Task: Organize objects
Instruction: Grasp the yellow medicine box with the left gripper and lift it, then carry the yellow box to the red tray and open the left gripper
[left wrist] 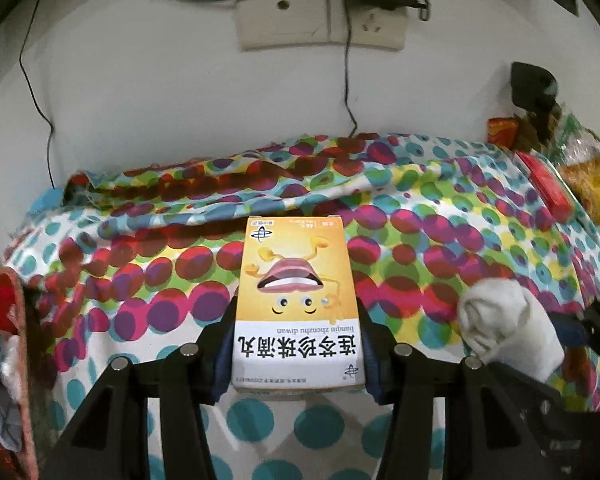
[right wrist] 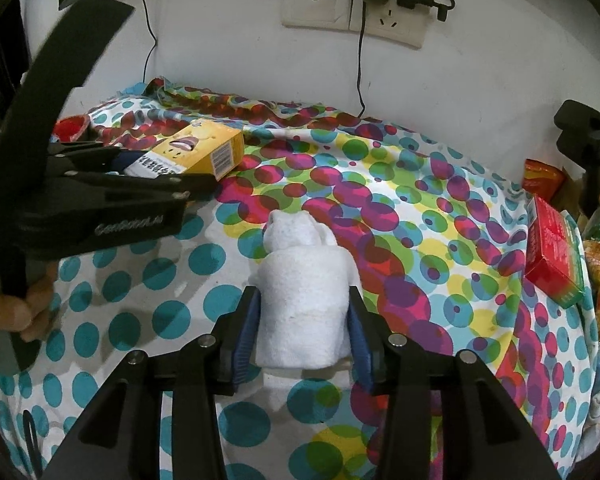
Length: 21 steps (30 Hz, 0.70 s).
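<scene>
My left gripper [left wrist: 298, 320] is shut on a yellow and white medicine box [left wrist: 298, 300] with a cartoon face, held just above the dotted cloth. The box also shows in the right wrist view [right wrist: 196, 150], held at the left by the left gripper [right wrist: 172, 168]. My right gripper [right wrist: 302, 320] is shut on a rolled white sock [right wrist: 302, 280], its blue pads [right wrist: 244, 340] pressing both sides. The sock also shows at the right of the left wrist view [left wrist: 508, 328].
A colourful dotted cloth [right wrist: 420, 240] covers the table. A red box [right wrist: 552, 256] and snack packets [right wrist: 540, 178] lie at the right edge. A black clamp stand [right wrist: 584, 140] stands at the back right. A red basket [left wrist: 4, 360] of fabric sits at the left. Wall sockets [right wrist: 352, 4] and cables hang behind.
</scene>
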### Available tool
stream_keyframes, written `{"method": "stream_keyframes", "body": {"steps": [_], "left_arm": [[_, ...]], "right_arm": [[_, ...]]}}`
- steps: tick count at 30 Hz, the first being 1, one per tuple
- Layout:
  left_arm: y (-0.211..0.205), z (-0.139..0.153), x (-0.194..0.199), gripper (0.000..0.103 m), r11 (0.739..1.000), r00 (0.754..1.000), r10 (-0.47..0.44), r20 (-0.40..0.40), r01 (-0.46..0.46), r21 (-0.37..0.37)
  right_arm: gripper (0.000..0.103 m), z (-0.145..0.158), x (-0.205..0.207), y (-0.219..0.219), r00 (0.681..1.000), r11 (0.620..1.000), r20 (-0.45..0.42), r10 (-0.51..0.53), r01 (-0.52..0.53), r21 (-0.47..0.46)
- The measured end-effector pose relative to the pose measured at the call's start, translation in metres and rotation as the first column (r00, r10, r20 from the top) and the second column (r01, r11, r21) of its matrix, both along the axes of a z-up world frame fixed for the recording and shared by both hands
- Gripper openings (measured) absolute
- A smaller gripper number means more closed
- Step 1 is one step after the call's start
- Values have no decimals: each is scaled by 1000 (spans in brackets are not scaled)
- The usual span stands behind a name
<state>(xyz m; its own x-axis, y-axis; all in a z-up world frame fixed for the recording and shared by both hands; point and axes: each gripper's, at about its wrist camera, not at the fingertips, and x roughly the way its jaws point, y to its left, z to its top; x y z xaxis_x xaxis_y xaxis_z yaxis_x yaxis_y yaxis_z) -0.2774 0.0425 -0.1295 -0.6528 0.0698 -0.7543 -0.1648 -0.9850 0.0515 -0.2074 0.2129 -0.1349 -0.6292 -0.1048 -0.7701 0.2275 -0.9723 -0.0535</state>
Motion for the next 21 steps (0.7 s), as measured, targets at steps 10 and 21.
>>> {"method": "stream_keyframes", "body": {"steps": [10, 21], "left_arm": [[-7, 13, 42, 52, 1000, 1000, -24, 1, 24, -14], [-44, 19, 113, 52, 999, 999, 42, 15, -42, 27]], "right_arm": [[41, 2, 0, -2, 1000, 1000, 0, 0, 0, 8], [41, 1, 0, -3, 1000, 1000, -1, 0, 0, 10]]}}
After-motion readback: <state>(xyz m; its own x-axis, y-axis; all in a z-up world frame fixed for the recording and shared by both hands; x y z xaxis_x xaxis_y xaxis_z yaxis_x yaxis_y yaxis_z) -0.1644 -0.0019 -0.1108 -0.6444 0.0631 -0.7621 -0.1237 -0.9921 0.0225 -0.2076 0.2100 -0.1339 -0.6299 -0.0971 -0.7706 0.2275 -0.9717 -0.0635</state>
